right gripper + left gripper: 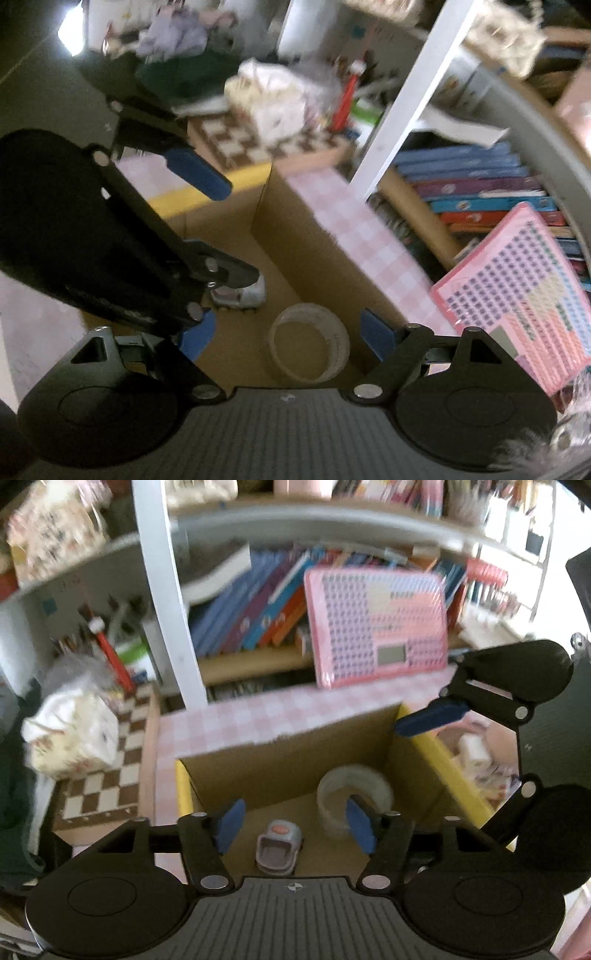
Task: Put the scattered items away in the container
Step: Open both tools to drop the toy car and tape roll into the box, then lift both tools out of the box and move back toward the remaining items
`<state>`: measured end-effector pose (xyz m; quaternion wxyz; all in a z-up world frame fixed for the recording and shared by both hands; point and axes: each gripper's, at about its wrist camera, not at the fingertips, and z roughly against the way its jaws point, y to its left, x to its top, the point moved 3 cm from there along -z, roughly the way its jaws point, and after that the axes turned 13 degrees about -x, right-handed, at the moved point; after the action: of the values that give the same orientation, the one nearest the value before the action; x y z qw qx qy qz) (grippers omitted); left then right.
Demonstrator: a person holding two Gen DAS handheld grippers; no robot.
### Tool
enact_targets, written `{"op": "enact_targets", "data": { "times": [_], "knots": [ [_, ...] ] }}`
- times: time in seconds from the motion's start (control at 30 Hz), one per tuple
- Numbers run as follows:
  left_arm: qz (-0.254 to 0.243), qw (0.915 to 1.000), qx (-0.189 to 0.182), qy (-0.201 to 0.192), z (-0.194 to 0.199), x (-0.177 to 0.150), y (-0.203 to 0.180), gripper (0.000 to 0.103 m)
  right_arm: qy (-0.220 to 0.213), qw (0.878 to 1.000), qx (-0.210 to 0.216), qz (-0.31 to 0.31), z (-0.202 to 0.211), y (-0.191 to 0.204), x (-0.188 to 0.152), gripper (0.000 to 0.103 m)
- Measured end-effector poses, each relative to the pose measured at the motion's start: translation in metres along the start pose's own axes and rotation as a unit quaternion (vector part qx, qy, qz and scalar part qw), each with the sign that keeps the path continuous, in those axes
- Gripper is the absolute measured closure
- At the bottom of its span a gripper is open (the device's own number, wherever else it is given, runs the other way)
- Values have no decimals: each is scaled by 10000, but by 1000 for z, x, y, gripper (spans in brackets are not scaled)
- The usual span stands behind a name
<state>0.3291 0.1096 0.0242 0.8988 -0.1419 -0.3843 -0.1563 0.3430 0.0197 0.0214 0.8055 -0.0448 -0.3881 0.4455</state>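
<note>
An open cardboard box [280,768] with yellow rims holds a roll of clear tape [354,794] and a small grey device with an orange button [279,845]. My left gripper [295,827] is open and empty, hovering over the box with the device between its blue pads. My right gripper [291,339] is open and empty above the tape roll [310,347]. The device [243,291] lies partly hidden behind the left gripper [199,173], which crosses the right wrist view. The right gripper also shows at the right in the left wrist view [432,720].
A pink checked cloth [258,716] covers the table around the box. A pink keyboard toy [376,627] leans against a bookshelf [251,605]. A chessboard [107,775] with a white bag [70,734] sits left. Small items [476,753] lie right of the box.
</note>
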Motion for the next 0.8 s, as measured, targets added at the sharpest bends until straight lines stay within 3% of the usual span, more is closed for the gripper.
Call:
{"op": "enact_targets", "data": {
  "times": [0.17, 0.4, 0.8],
  "knots": [
    [35, 9994, -99, -343, 42, -6, -15, 29, -306, 9978, -148, -565, 49, -9, -5, 17],
    [25, 9980, -68, -630, 85, -29, -37, 23, -405, 9922, -415, -1101, 97, 0, -25, 17],
    [244, 9981, -56, -559, 113, -82, -53, 21, -152, 9780, -656, -1972, 130, 37, -70, 17]
  ]
}}
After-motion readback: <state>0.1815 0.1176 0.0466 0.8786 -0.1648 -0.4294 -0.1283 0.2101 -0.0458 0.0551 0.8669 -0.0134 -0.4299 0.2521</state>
